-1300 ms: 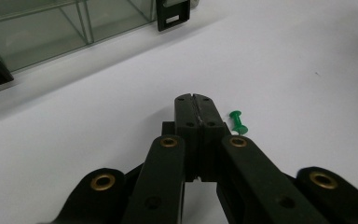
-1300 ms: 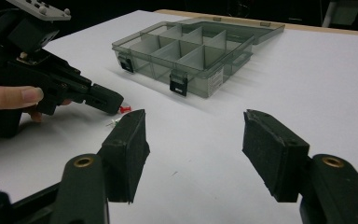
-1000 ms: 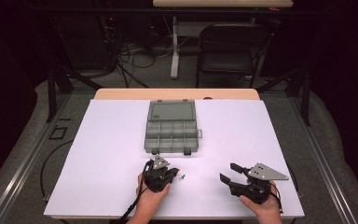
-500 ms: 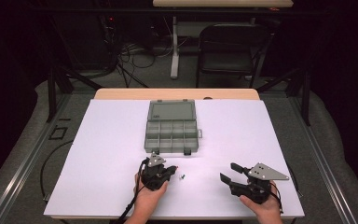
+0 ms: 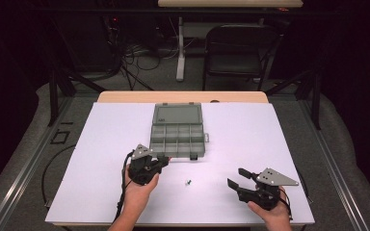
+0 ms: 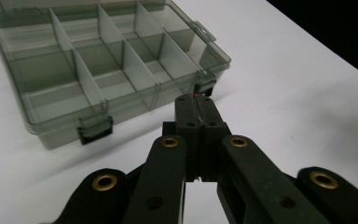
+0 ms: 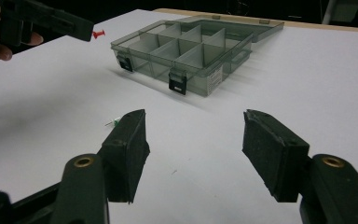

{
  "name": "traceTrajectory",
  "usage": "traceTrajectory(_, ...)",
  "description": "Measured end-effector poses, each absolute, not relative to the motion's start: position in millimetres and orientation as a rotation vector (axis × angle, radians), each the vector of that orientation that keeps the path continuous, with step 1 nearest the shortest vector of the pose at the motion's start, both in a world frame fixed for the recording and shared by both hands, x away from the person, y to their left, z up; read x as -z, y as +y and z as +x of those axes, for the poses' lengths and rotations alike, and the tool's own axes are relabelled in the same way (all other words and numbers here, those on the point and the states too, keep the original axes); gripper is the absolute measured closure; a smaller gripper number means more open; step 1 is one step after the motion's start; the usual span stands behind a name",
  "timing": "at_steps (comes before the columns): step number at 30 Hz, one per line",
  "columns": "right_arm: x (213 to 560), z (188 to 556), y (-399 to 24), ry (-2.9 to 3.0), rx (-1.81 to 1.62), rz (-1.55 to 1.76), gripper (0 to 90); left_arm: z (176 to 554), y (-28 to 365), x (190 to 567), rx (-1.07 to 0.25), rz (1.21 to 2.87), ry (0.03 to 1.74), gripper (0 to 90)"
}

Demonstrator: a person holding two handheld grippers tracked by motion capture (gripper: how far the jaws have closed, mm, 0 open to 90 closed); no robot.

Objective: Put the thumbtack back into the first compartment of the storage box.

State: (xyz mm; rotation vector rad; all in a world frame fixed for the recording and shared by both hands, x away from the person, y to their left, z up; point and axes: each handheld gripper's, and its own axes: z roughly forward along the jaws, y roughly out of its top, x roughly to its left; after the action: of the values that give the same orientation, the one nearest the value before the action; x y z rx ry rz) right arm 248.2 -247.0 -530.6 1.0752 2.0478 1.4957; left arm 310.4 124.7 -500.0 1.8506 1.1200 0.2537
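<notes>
My left gripper [image 5: 164, 160] hangs just in front of the organizer box [image 5: 178, 139]. Its jaws are shut on a red pushpin [image 7: 98, 34], which pokes out past the tips as a red speck [image 6: 194, 95]. The box is clear grey plastic with empty divided compartments [image 6: 98, 70], and its lid [image 5: 177, 114] lies open behind it. A green pushpin [image 5: 188, 182] lies on the white table between the two grippers, just beyond a jaw in the right gripper view [image 7: 114, 122]. My right gripper [image 5: 237, 177] rests low at the front right, open, with nothing between its fingers [image 7: 196, 116].
A white sheet [image 5: 101, 144] covers the table, with its wooden edge [image 5: 183, 96] showing at the back. Two black latches [image 7: 177, 83] stick out of the box's front wall. A black chair [image 5: 236, 48] and cables stand beyond the table.
My left gripper has moved left and towards the box front, away from the green pushpin. The right gripper and the green pushpin have stayed put.
</notes>
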Motion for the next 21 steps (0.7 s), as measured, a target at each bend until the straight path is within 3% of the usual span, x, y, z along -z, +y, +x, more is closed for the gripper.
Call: traceTrajectory(21,532,248,-247,2.053,-1.492,1.088,39.0,346,154,477,-0.328,1.83,1.197,90.0)
